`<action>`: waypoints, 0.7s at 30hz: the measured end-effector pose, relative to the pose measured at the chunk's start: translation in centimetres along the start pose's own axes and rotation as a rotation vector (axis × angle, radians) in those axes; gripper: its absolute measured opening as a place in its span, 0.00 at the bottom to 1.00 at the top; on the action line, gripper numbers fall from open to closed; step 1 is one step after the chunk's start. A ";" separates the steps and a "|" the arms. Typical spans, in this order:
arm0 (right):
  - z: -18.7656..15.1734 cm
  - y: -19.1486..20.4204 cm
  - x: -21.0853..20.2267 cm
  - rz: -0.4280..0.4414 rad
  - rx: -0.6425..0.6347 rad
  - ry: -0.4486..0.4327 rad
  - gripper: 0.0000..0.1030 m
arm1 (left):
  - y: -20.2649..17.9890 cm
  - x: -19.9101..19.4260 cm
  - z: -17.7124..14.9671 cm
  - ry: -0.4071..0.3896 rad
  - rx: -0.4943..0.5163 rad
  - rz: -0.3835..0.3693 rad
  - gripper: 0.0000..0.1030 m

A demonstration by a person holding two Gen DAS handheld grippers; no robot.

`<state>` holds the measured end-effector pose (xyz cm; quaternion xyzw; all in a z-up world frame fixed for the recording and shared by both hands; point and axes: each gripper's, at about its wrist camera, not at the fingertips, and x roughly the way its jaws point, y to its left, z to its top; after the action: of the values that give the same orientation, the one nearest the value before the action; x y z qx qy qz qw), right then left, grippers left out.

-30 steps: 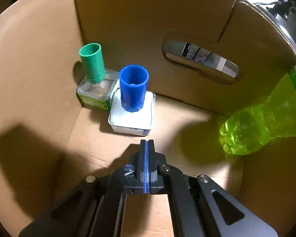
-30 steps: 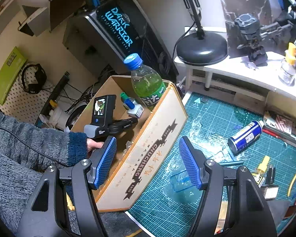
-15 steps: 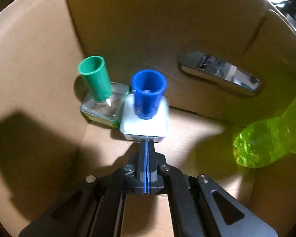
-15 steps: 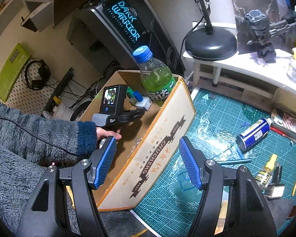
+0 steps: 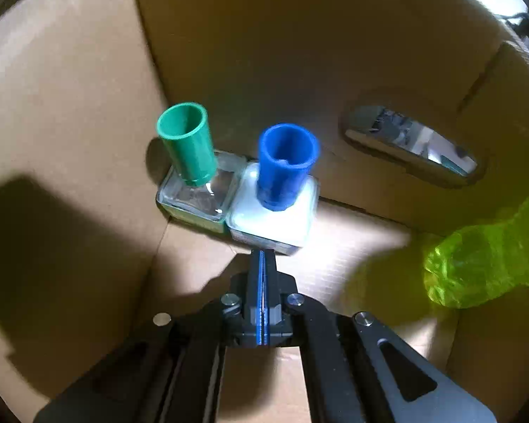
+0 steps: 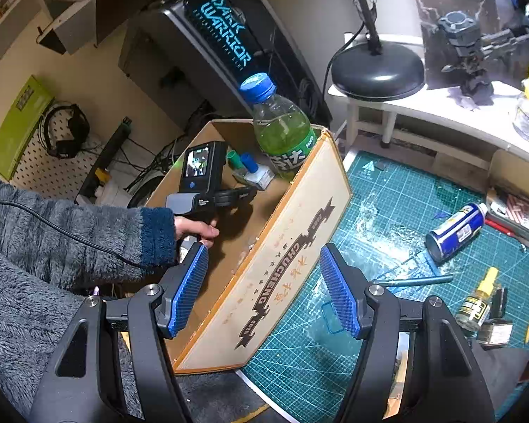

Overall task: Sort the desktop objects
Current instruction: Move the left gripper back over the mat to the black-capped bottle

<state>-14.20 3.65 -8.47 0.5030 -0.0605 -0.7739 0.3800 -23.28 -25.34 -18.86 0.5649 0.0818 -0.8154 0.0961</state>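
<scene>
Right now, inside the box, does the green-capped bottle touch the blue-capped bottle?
Touching. In the left wrist view the green-capped bottle and the blue-capped bottle stand side by side, their square bodies meeting along one edge with no gap visible.

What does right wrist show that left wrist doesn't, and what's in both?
Only right wrist: the open right tool, cutting mat, blue spray can, desk lamp, the hand gripping the left unit, the box's printed outer side. Only left wrist: the shut left tool at the blue-capped bottle's base, and the box's handle slot. Both: cardboard box, green-capped bottle, blue-capped bottle, green soda bottle.
</scene>
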 end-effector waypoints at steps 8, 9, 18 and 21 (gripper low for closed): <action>-1.5 0.1 -3.8 -0.061 0.043 -0.038 0.62 | -5.7 -9.1 -3.6 0.048 0.213 -0.219 0.01; -1.9 0.0 -4.6 -0.073 0.058 -0.046 0.62 | -6.7 -11.1 -4.3 0.037 0.263 -0.247 0.01; -9.0 -1.3 -12.6 -0.302 0.242 -0.086 0.63 | -7.6 -19.8 -6.8 -0.200 0.475 -0.319 0.76; -11.9 -2.7 -14.8 -0.358 0.310 -0.077 0.64 | -8.5 -21.9 -8.8 -0.189 0.503 -0.348 0.76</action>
<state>-2.80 18.60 -4.72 0.5283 -0.1030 -0.8289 0.1522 -9.92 -13.63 -1.19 0.4700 -0.0362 -0.8632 -0.1806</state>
